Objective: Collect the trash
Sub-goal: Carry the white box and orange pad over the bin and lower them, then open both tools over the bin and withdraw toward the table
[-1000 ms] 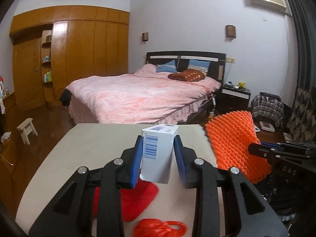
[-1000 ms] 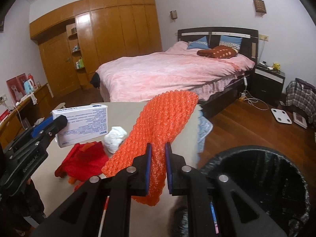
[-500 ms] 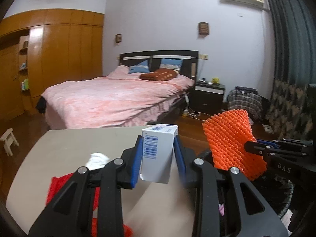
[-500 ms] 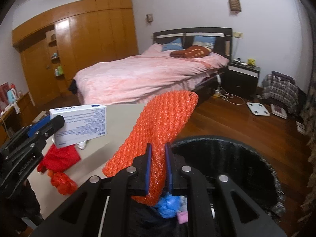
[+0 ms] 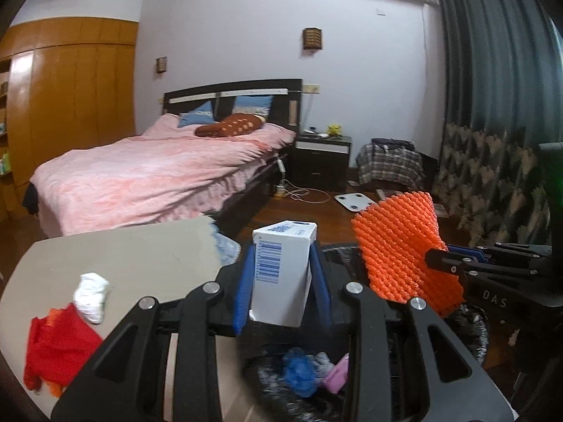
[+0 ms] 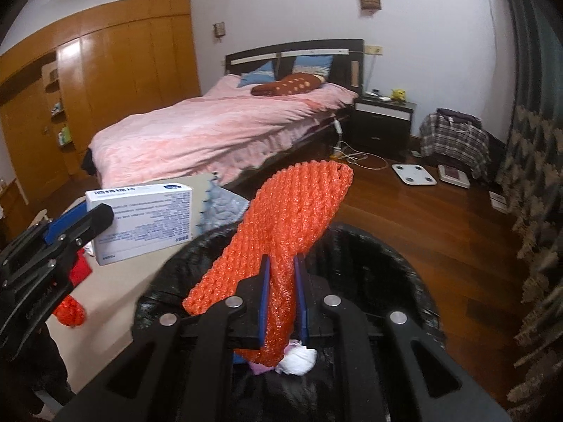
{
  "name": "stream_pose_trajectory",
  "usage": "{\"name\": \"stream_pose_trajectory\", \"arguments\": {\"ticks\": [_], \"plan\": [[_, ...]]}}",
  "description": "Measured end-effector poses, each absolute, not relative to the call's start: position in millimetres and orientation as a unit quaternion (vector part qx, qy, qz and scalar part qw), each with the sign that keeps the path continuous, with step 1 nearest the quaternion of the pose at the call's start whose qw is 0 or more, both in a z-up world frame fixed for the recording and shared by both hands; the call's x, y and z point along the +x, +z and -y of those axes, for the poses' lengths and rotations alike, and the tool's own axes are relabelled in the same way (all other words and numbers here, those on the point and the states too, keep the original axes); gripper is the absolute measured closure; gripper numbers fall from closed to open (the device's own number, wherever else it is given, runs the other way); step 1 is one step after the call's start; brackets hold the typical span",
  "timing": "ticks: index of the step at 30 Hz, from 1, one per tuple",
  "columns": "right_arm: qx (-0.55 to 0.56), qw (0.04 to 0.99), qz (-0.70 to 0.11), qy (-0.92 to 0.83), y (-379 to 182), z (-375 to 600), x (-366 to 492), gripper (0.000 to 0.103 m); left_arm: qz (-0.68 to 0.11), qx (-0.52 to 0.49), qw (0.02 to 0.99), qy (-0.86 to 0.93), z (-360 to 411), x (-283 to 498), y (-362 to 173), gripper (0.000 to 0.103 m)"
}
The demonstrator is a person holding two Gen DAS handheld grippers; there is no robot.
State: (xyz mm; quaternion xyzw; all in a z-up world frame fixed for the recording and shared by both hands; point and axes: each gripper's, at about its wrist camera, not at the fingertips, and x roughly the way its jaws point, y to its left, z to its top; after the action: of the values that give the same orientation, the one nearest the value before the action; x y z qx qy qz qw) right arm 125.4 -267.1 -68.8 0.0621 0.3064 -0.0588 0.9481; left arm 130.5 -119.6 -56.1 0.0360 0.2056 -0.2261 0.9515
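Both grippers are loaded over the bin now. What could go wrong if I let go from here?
1. The orange foam net is long and light; its upper end reaches past the black trash bin rim, so it may drape over the edge.
2. The white medicine box in the left gripper sits near the bin's table-side rim and could fall outside.
3. The right gripper pinches the net tightly; it may cling.

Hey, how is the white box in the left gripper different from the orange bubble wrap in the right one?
The white box is rigid, with flat faces and printed blue text; the orange bubble wrap is a soft, bumpy sheet that bends.
The box keeps the left gripper partly spread; the wrap is pinched thin in the nearly closed right gripper.
The box is white, the wrap bright orange.
Both are held over the black trash bin.
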Motion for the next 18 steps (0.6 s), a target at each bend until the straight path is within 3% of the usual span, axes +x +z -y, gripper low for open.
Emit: {"name": "stream_pose_trajectory", "arguments": {"ticks": [5, 10, 12, 15, 16, 18], "plan": [[0.065, 0.945, -0.313, -0.076, -75.2, 278.4, 121.9, 0.089, -0.216, 0.039, 0.944, -0.245, 138.6, 133.3, -66.1, 0.073], [0.068, 0.940, -0.321, -0.091, -83.2, 287.3, 120.3, 0.080, -0.227, 0.044, 0.939, -0.255, 146.3, 137.2, -74.0, 0.067], [0.069, 0.940, -0.321, -0.095, -84.4, 288.2, 120.8, 0.072, -0.227, 0.046, 0.940, -0.252, 143.3, 137.7, -76.1, 0.064], [0.066, 0.941, -0.319, -0.096, -81.8, 283.7, 123.0, 0.050, -0.230, 0.044, 0.941, -0.243, 133.6, 140.2, -75.1, 0.056], [0.063, 0.941, -0.317, -0.098, -81.5, 281.1, 123.2, 0.036, -0.230, 0.042, 0.942, -0.239, 129.7, 140.9, -75.4, 0.052], [0.056, 0.943, -0.311, -0.099, -79.6, 276.0, 122.0, 0.025, -0.231, 0.042, 0.944, -0.230, 123.9, 142.0, -74.3, 0.047]]}}
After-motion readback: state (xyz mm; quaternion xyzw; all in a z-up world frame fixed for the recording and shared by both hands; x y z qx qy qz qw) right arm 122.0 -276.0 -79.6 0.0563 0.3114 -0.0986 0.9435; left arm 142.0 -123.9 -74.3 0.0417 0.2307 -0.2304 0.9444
